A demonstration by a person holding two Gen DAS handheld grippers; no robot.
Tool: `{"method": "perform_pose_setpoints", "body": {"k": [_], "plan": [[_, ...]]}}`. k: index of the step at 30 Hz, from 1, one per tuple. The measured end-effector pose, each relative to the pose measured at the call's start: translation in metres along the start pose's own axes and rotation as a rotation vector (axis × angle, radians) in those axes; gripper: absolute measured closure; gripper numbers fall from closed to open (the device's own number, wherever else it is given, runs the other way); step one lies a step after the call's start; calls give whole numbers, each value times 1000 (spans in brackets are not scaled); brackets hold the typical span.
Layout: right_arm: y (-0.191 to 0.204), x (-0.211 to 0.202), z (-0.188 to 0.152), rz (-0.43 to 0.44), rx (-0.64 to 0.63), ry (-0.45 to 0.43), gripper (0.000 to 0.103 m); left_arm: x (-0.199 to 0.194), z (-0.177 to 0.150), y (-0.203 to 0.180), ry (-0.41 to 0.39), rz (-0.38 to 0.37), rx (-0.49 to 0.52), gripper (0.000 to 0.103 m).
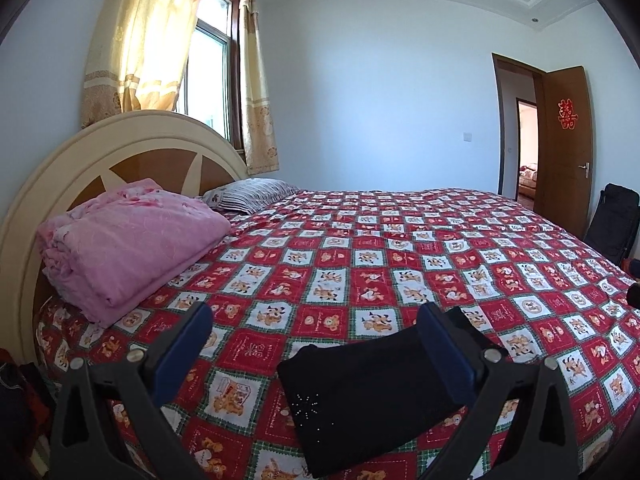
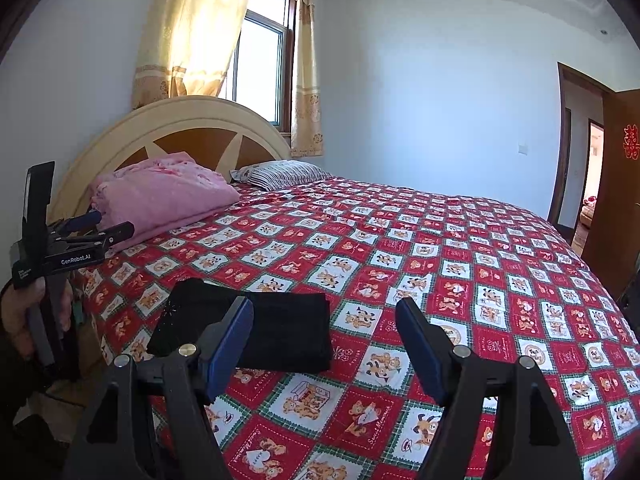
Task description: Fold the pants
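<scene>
The black pants (image 1: pixel 372 392) lie folded into a compact rectangle on the red cartoon-print bedspread (image 1: pixel 360 264), near the bed's front edge. My left gripper (image 1: pixel 316 332) hovers just short of them, open wide, with its right finger (image 1: pixel 444 344) overlapping the fold in the picture and nothing pinched. In the right wrist view the same pants (image 2: pixel 288 332) sit a little left of centre. My right gripper (image 2: pixel 324 316) is open too, its left finger (image 2: pixel 236 332) in front of the fold's near edge. The left gripper (image 2: pixel 106 226) shows at the far left, held by a hand (image 2: pixel 16 312).
A folded pink blanket (image 1: pixel 132 240) and a striped pillow (image 1: pixel 252 194) rest by the cream headboard (image 1: pixel 80 156). Behind it is a curtained window (image 1: pixel 208 60). A brown door (image 1: pixel 564 148) stands open at the right, with a dark chair (image 1: pixel 612 220) beside the bed.
</scene>
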State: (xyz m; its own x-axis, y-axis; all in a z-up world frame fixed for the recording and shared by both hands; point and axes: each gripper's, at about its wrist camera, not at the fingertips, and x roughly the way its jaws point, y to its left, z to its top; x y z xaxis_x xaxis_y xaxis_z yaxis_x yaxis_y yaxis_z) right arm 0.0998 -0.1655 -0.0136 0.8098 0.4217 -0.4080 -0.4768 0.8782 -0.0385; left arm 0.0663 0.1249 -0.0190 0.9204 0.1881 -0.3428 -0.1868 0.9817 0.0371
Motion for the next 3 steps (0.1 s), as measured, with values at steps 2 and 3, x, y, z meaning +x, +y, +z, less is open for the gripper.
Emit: {"method": "perform_pose_setpoints", "body": {"k": [2,3], "plan": [[0,1,-1,0,0,4,28,2,0,1,2,4,0,0],[0,1,-1,1,2,6,28,3,0,1,3,3,1,0]]}}
